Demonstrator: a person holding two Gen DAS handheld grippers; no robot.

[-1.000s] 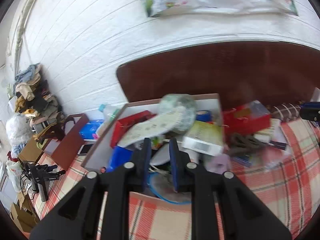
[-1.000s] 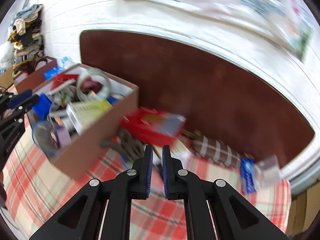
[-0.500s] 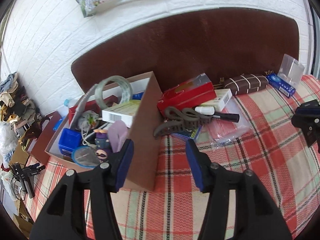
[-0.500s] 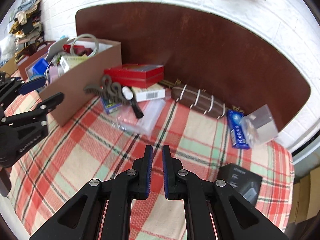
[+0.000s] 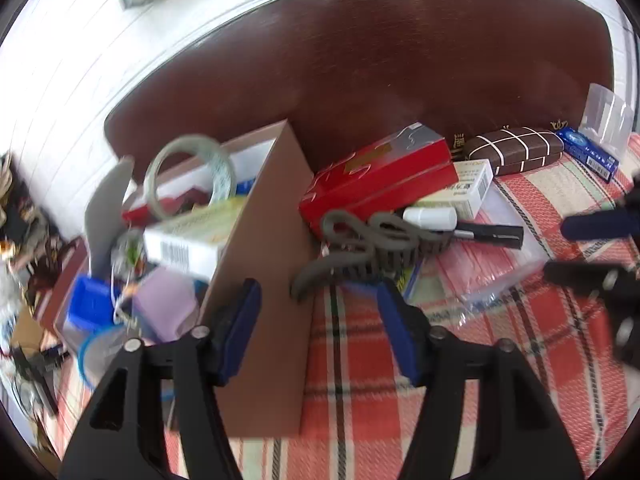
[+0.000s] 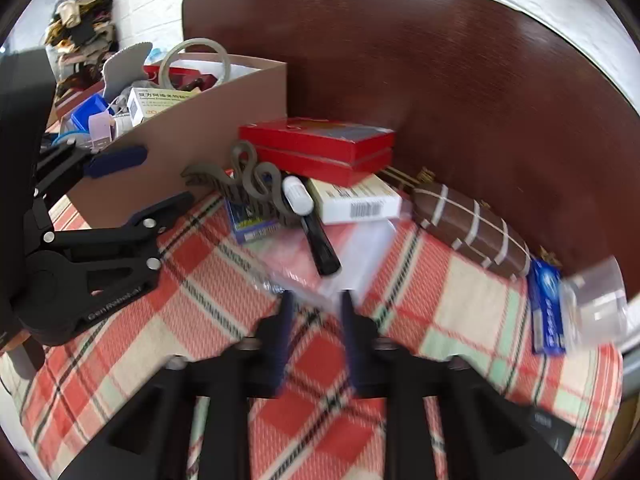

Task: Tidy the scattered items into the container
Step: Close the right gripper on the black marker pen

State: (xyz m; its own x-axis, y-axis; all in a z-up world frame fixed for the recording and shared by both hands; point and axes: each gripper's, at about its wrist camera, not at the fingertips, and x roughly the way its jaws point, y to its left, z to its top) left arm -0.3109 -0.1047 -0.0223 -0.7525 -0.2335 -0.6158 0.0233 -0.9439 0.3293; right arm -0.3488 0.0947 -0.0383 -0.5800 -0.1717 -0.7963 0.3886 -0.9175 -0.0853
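Note:
A brown cardboard box (image 5: 264, 264) (image 6: 200, 128) stands at the left, full of small items with a tape roll (image 5: 192, 176) on top. Beside its right wall lie a grey hair claw (image 5: 360, 248) (image 6: 244, 180), a red box (image 5: 380, 180) (image 6: 320, 148), a white box (image 6: 356, 200), a black marker (image 6: 316, 236) and a clear bag (image 6: 332, 264). My left gripper (image 5: 320, 320) (image 6: 160, 176) is open and empty, just short of the hair claw. My right gripper (image 6: 316, 320) is open and empty over the plaid cloth, near the clear bag.
A brown striped case (image 6: 472, 228), a blue toothpaste box (image 6: 548, 312) and a clear plastic cup (image 6: 596, 304) lie at the right by the dark wooden headboard (image 6: 440, 60). A black box (image 6: 548, 428) sits at the lower right. Clothes pile up at the far left.
My left gripper has swung from over the box to the hair claw and opened wide. My right gripper has moved closer to the clear bag and opened.

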